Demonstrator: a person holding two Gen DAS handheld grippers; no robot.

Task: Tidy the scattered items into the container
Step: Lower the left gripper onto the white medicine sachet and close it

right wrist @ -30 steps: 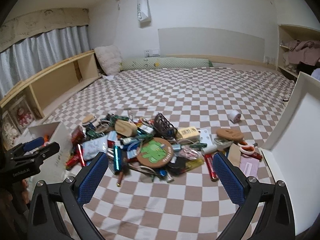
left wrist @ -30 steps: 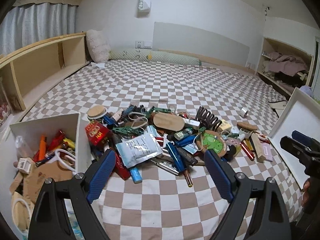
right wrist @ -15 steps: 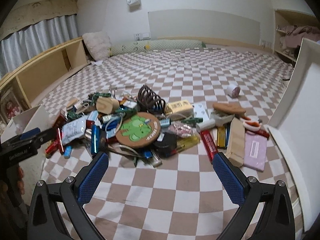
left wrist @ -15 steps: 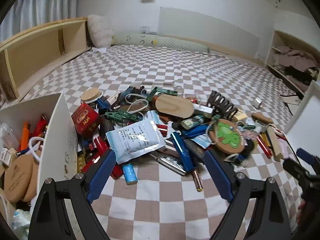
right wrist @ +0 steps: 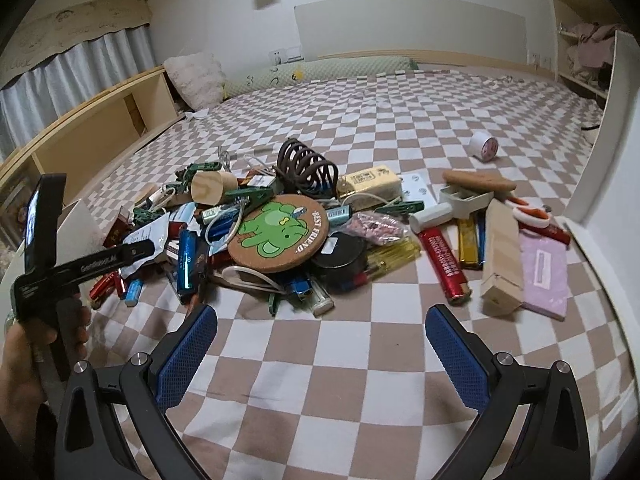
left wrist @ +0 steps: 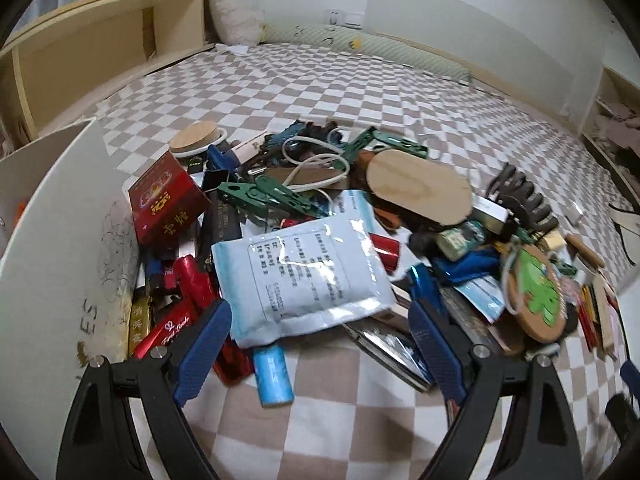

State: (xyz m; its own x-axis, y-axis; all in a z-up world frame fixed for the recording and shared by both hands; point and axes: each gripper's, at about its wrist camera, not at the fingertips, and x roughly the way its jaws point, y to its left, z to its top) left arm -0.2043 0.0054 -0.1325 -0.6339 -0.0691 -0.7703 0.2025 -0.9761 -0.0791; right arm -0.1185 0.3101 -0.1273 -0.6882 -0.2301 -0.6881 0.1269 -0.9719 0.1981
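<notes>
A pile of small items lies on the checkered bed cover. In the left wrist view my left gripper (left wrist: 320, 332) is open and empty, its fingers on either side of a pale blue foil packet (left wrist: 304, 276), low over the pile. A red box (left wrist: 166, 200), green clips (left wrist: 272, 194), a wooden oval (left wrist: 420, 186) and a small blue tube (left wrist: 274, 374) lie around it. The white container's wall (left wrist: 60, 248) stands at the left. In the right wrist view my right gripper (right wrist: 320, 344) is open and empty, short of a round frog coaster (right wrist: 280, 232).
In the right wrist view a red lighter (right wrist: 444, 264), a cardboard box (right wrist: 502, 256), a pink pad (right wrist: 544, 272), scissors (right wrist: 530, 212) and a tape roll (right wrist: 484, 146) lie at the right. A white board (right wrist: 608, 128) stands at the far right. Wooden shelves (left wrist: 100, 52) run along the left.
Both grippers have moved forward and down toward the pile. The left one now straddles the pale blue packet; the container has slid to the left edge of its view.
</notes>
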